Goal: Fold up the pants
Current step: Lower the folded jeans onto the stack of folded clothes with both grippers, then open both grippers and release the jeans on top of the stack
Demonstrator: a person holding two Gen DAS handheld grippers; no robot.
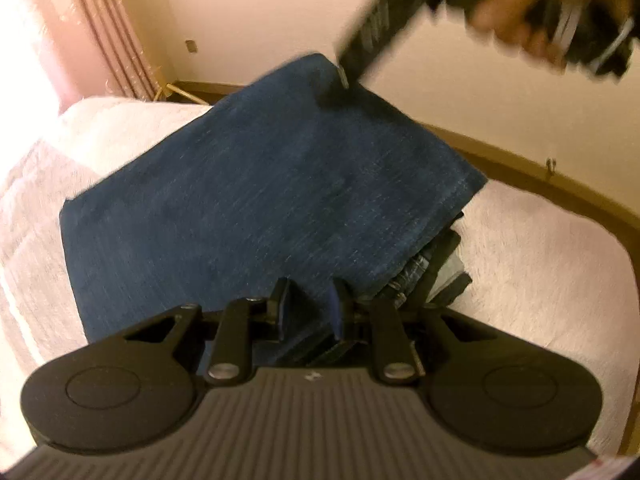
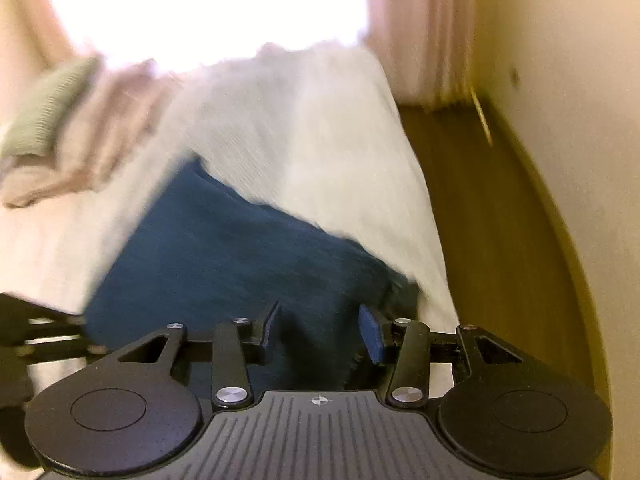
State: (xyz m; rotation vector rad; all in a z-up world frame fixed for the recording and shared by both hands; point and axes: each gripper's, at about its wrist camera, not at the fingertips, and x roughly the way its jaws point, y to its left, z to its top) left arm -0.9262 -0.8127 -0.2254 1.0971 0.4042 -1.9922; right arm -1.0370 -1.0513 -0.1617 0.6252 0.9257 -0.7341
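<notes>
Folded dark blue jeans [image 1: 256, 196] lie mid-frame on a pale bedspread [image 1: 540, 264]. Left gripper [image 1: 310, 304], bottom centre, has narrow jaws pinching the jeans' near edge. Right gripper [image 2: 318, 328] hangs partly open over the jeans [image 2: 224, 252]; picture too blurred to tell if it grips. Its hand [image 1: 516, 12] shows upper right in the left view.

The left matte-black plastic two-finger gripper [image 1: 310, 300] has a ribbed grey housing, two round black discs at its sides, silver screws on its link arms and blue-padded fingers [image 1: 335, 312]. The right matte-black gripper [image 2: 318, 330] matches it, with a small crosshair mark [image 2: 321, 401] on its ribbed housing.
</notes>
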